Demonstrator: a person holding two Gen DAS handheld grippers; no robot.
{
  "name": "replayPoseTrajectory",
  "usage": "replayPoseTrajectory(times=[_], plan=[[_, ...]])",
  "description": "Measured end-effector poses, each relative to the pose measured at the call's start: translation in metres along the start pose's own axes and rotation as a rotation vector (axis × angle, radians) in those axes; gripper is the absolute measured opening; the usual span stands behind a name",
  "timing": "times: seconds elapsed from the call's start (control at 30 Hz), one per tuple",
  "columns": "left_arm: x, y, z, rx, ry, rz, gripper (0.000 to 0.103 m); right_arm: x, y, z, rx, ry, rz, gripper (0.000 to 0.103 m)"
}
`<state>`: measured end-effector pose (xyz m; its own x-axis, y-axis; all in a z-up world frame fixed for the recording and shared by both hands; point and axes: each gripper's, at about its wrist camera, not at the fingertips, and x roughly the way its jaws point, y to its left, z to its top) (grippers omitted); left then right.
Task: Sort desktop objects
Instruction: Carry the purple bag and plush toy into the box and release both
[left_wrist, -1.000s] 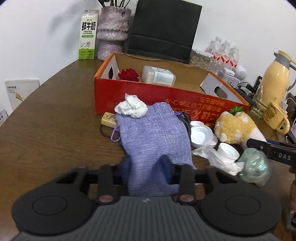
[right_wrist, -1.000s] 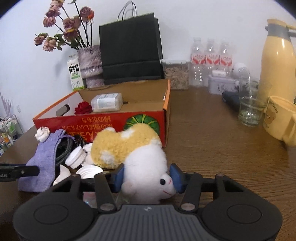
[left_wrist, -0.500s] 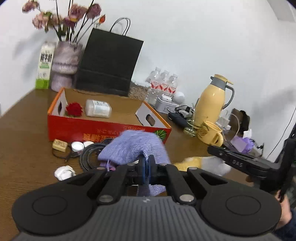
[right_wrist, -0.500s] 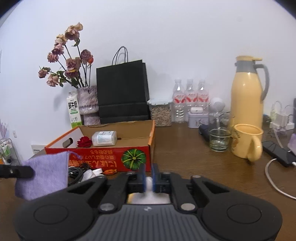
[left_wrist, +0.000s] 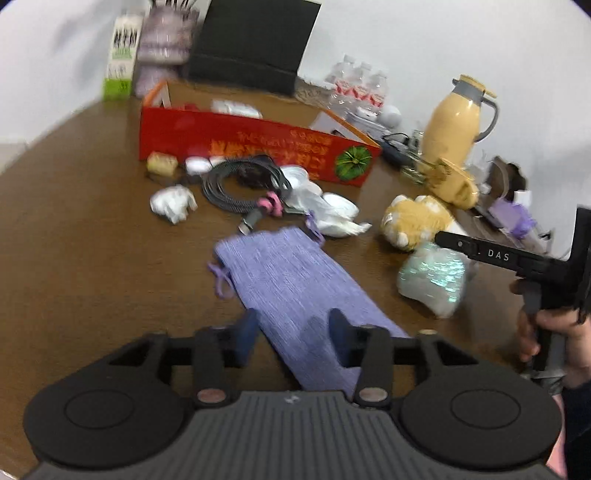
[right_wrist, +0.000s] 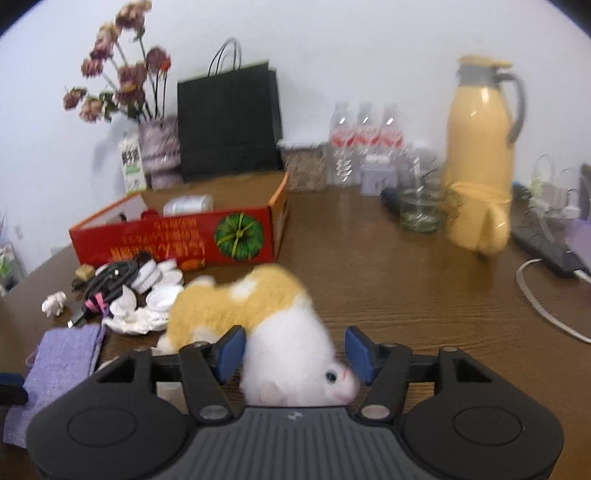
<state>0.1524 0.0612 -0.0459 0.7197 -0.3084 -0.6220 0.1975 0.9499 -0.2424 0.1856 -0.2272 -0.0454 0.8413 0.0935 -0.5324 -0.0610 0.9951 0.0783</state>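
A purple cloth pouch (left_wrist: 295, 291) lies flat on the brown table, its near end between the open fingers of my left gripper (left_wrist: 293, 336). A yellow and white plush toy (right_wrist: 258, 325) lies on the table, its white head between the open fingers of my right gripper (right_wrist: 295, 352). The plush (left_wrist: 417, 219) and the right gripper's arm also show in the left wrist view. The pouch shows in the right wrist view (right_wrist: 62, 358) at lower left. The red cardboard box (left_wrist: 251, 144) stands behind, holding a white bottle (right_wrist: 186, 205).
In front of the box lie a coiled black cable (left_wrist: 243, 184), a crumpled tissue (left_wrist: 171, 201), white lids (right_wrist: 162, 273) and a small yellow block (left_wrist: 160, 164). A shiny crumpled wrapper (left_wrist: 432, 278) lies right of the pouch. A yellow jug (right_wrist: 480, 147), mug, glass and water bottles stand at right.
Both grippers held their things lifted and shut half a second ago. Now the pouch and the plush lie on the table, and both grippers have opened.
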Motion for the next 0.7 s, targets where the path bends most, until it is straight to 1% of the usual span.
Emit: replayPoseTrajectory(times=[0.03, 0.07, 0.1, 0.13, 0.17, 0.2, 0.23, 0.27, 0.33, 0.37, 0.43, 0.57, 0.7], plan=[[0.004, -0.004, 0.003, 0.009, -0.003, 0.015, 0.054, 0.006, 0.001, -0.001, -0.004, 0.025, 0.004, 0.060], [0.007, -0.006, 0.004, 0.008, -0.006, 0.019, 0.061, 0.008, 0.003, -0.002, -0.008, 0.045, 0.004, 0.057], [0.009, -0.008, 0.005, -0.001, -0.012, 0.021, 0.063, 0.009, 0.004, -0.003, -0.011, 0.048, 0.007, 0.052], [0.012, -0.009, 0.006, -0.007, -0.021, 0.031, 0.063, 0.008, 0.005, -0.004, -0.013, 0.048, 0.003, 0.050], [0.014, -0.009, 0.006, -0.008, -0.032, 0.046, 0.056, 0.006, 0.008, -0.005, -0.022, 0.050, -0.004, 0.047], [0.017, -0.010, 0.006, -0.004, -0.046, 0.069, 0.025, 0.004, 0.010, -0.006, -0.025, 0.047, -0.008, 0.046], [0.021, -0.013, 0.007, 0.008, -0.043, 0.086, 0.006, 0.002, 0.011, -0.008, -0.027, 0.044, -0.002, 0.044], [0.023, -0.015, 0.008, 0.017, -0.039, 0.085, 0.002, -0.002, 0.014, -0.010, -0.028, 0.035, 0.008, 0.044], [0.024, -0.019, 0.008, 0.031, -0.052, 0.057, 0.001, -0.011, 0.019, -0.015, -0.029, 0.013, 0.009, 0.043], [0.024, -0.023, 0.006, 0.041, -0.069, 0.069, 0.001, -0.015, 0.020, -0.015, -0.025, -0.005, 0.007, 0.043], [0.016, -0.037, 0.000, 0.096, -0.121, 0.121, 0.001, -0.025, 0.020, -0.013, -0.012, -0.039, 0.001, 0.043], [-0.011, -0.069, -0.012, 0.165, -0.238, 0.159, 0.001, -0.048, 0.015, -0.008, 0.036, -0.095, -0.005, 0.043], [-0.033, -0.097, -0.027, 0.229, -0.319, 0.176, 0.001, -0.067, 0.014, 0.000, 0.038, -0.123, 0.004, 0.043]])
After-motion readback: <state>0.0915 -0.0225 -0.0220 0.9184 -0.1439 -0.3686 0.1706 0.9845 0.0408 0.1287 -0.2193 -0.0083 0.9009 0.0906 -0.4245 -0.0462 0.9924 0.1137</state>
